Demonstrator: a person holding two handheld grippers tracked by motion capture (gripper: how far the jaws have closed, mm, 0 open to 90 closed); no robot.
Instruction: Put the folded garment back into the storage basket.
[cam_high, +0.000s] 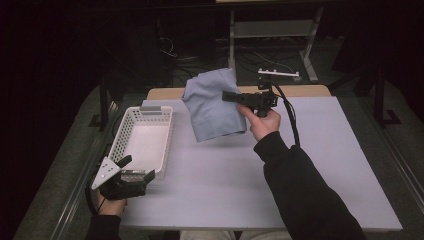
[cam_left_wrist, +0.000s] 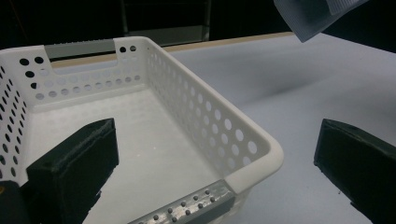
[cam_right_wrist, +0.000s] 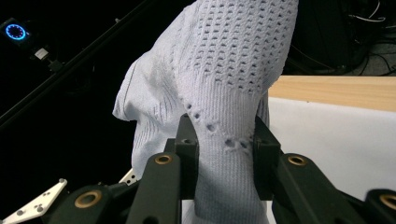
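Pale blue knit, a cloth (cam_high: 212, 106), hangs in the air over the far middle of the table (cam_high: 325, 165) in the high view. The right gripper (cam_high: 231, 97) has it by one edge, jaws pointing left, the person's right hand (cam_high: 264, 121) wrapped round the handle below. The cloth droops clear of the table top, its lower hem just right of the basket (cam_high: 131, 131). The basket is white, perforated, nothing in it, at the table's left side. The left gripper (cam_high: 135, 168) sits low at the near left corner, tips beside the basket's near right corner, the left hand (cam_high: 114, 205) behind it, a grey plate on top.

Left gripper view: jaws spread wide, nothing between them. One jaw stands in front of the basket floor, the other over bare table, so the basket's (cam_left_wrist: 261, 140) near corner lies between the two. No contact that I can make out. A corner of the cloth (cam_left_wrist: 313, 16) dangles at the top right, well above the table (cam_left_wrist: 303, 88).

Right gripper view: jaws closed on the cloth (cam_right_wrist: 224, 79), a narrow bunched fold pinched between the two pads, fabric puckered at the grip. Ribbed knit near the jaws, open mesh weave higher up. The cloth rises above the gripper and spills down past it. White table (cam_right_wrist: 327, 144) and its wooden edge to the right.
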